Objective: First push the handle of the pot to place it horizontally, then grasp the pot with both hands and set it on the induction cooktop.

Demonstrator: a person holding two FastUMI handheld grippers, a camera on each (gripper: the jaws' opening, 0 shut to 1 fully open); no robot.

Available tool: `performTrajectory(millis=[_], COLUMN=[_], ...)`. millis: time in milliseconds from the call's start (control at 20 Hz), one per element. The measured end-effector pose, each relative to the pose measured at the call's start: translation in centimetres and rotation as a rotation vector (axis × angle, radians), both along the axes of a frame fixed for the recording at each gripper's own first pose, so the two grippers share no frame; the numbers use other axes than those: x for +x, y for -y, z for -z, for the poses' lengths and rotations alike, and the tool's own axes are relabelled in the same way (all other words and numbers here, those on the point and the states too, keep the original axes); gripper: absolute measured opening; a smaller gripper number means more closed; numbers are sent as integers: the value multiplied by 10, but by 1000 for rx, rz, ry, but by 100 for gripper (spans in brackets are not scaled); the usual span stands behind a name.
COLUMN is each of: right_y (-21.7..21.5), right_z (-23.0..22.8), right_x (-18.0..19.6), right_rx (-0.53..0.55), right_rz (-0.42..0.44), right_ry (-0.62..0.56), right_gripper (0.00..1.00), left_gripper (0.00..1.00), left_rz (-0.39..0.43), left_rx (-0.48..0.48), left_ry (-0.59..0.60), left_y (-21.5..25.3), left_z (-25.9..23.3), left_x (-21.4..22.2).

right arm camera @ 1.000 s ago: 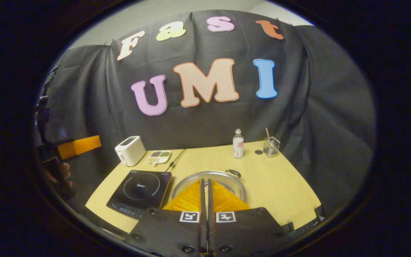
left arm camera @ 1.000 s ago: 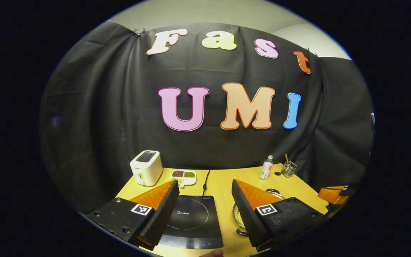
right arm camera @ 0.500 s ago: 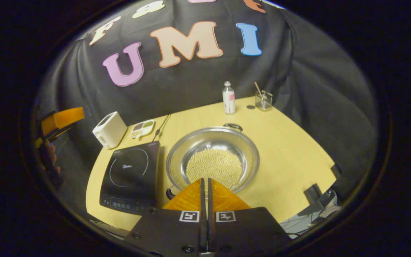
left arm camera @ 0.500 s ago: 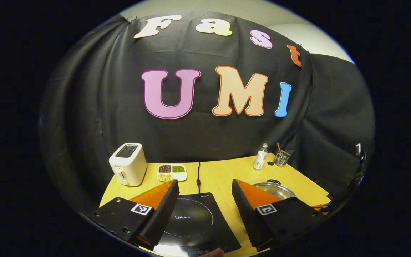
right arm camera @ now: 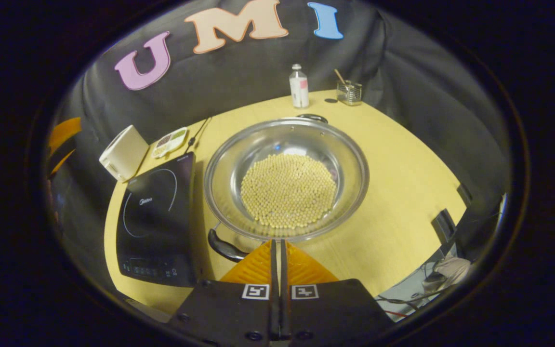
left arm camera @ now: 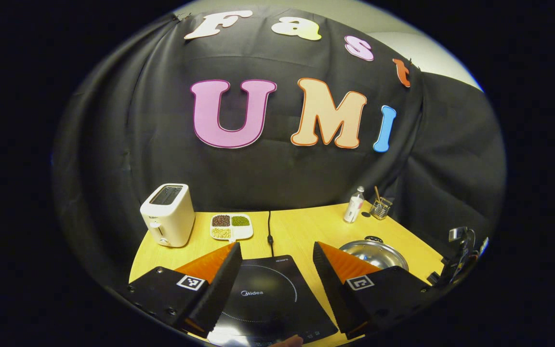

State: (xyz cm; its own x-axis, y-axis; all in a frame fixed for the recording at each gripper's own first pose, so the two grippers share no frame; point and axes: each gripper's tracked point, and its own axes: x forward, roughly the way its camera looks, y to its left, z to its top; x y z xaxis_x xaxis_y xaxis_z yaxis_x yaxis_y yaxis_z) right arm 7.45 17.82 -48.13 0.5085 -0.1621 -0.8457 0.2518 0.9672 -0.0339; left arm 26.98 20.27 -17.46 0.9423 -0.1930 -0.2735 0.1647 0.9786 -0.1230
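My right gripper (right arm camera: pixel 277 243) has its fingers pressed together with nothing between them, poised just above the near rim of the steel pot (right arm camera: pixel 286 178) — it sits on the wooden table (right arm camera: pixel 403 168) right beside the induction cooktop (right arm camera: pixel 154 217), its black handle (right arm camera: pixel 224 248) (the near one) angled toward the cooktop. My left gripper (left arm camera: pixel 277 270) hangs spread wide over the cooktop, empty.

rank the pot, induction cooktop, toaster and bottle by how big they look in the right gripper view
1. pot
2. induction cooktop
3. toaster
4. bottle

The pot sits nearest the camera, which inflates it; the bottle stands farthest back.
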Motion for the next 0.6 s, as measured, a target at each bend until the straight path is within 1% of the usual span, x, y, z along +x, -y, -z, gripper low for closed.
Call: performTrajectory(millis=[100, 150, 250, 300, 350, 600], right_y=[-3, -6, -9, -11, -15, -36], right_z=[12, 16, 24, 24, 26, 33], right_x=[-4, -3, -1, 2, 5, 15], right_rx=[3, 13, 26, 28, 38, 58], right_rz=[6, 17, 37, 42, 42, 15], right_ry=[-34, -43, -61, -62, -65, -84], right_gripper=[0, 2, 2, 0, 3, 3], left_gripper=[91, 91, 91, 90, 90, 91], left_rz=[-6, -9, -15, -18, -21, -33], left_rx=[6, 5, 4, 3, -1, -14], left_ry=[-2, -1, 3, -2, -9, -21], left_y=[-8, -11, -16, -18, -20, -25], left_z=[1, 1, 2, 4, 7, 12], left_x=[1, 2, 3, 3, 3, 7])
